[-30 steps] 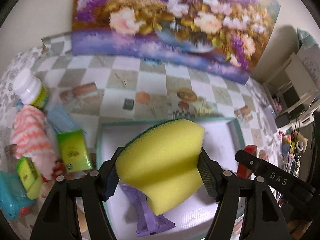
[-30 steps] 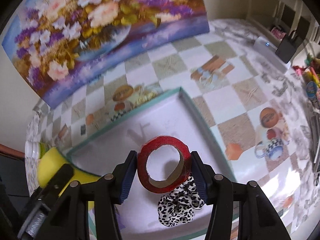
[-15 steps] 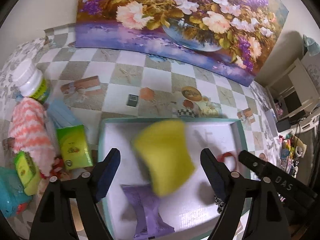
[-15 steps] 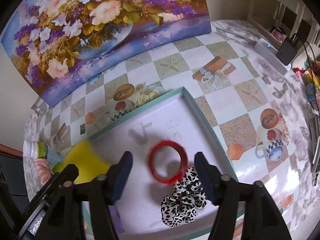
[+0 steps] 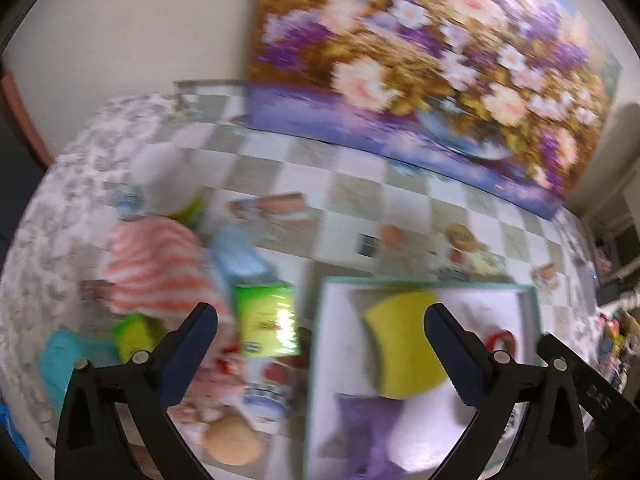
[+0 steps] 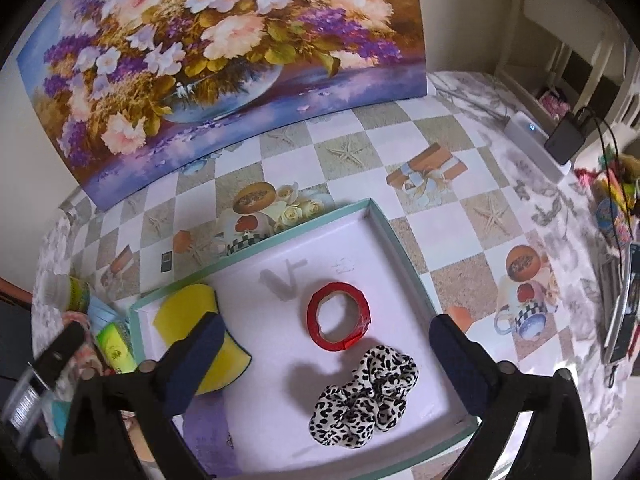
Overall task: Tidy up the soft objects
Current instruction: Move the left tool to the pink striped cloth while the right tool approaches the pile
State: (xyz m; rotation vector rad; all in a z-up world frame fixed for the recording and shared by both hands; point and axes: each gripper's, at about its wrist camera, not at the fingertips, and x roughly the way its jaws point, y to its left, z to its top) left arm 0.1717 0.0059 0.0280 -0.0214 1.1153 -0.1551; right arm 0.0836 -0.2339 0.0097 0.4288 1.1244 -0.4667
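Observation:
A white tray with a teal rim [image 6: 404, 256] [image 5: 420, 282] lies on the checked tablecloth. In it rest a yellow sponge [image 5: 404, 344] [image 6: 180, 316], a red tape roll [image 6: 338, 320] [image 5: 500, 338], a leopard-print scrunchie [image 6: 364, 396] and a purple packet [image 5: 368, 428] [image 6: 208, 432]. My left gripper [image 5: 320, 320] hovers over the tray's left edge, its jaws opening wide and holding nothing. My right gripper [image 6: 326, 328] hangs above the tape roll, jaws also opening wide, pads clear of it.
Left of the tray sit a pink striped cloth [image 5: 156, 264], a green packet [image 5: 266, 320], pale blue masks [image 5: 236, 256], a white bottle [image 5: 160, 180] and a teal object [image 5: 68, 356]. A flower painting [image 6: 220, 52] leans against the wall behind. Cables and clutter line the right edge.
Both grippers opened and let go: the sponge and the tape roll dropped into the tray. The left gripper swung left toward the pile beside the tray.

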